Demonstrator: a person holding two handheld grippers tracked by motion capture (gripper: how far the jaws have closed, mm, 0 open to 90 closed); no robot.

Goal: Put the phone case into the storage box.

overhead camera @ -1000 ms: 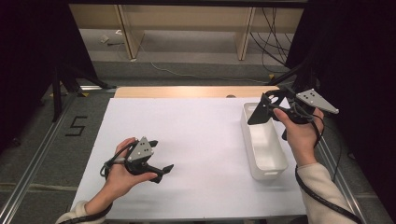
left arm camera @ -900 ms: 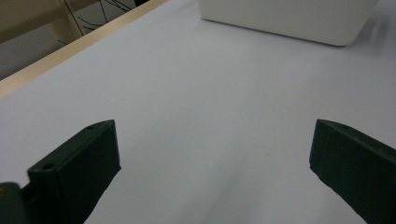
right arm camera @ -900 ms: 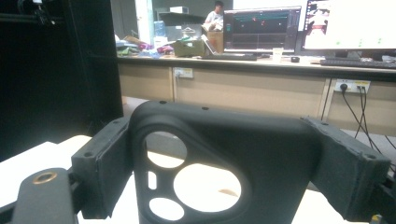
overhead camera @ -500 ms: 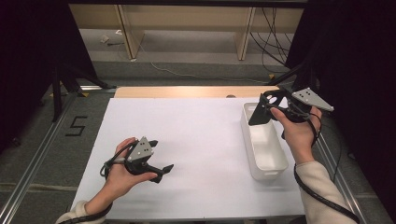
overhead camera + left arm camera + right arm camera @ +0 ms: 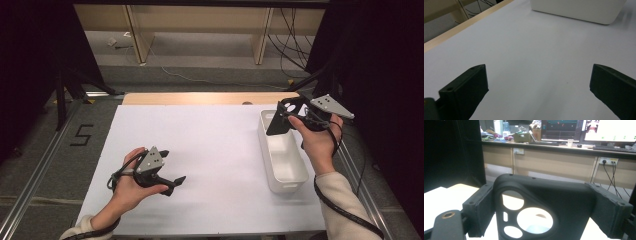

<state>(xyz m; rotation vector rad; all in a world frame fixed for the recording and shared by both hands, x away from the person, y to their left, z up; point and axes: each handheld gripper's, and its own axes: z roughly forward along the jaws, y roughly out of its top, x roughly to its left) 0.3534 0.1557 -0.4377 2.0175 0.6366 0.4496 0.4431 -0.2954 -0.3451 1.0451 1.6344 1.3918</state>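
The right gripper (image 5: 284,120) is clamping a black phone case (image 5: 541,207), its jaws spread wide across the case's width and pressing on both edges, with the camera cut-outs showing between them in the right gripper view. Compared with a second ago, the hand is sitting slightly lower and nearer the white bin (image 5: 295,182), while the grip is unchanged; the case is now hanging just above the bin's far end, not yet inside it. That suggests the carry is nearly over and a lowering into the bin is the step in hand. Well apart from the bin, on the white table cover (image 5: 215,150), the left gripper (image 5: 172,181) is resting in the same spot as before, jaws wide apart and holding nothing.
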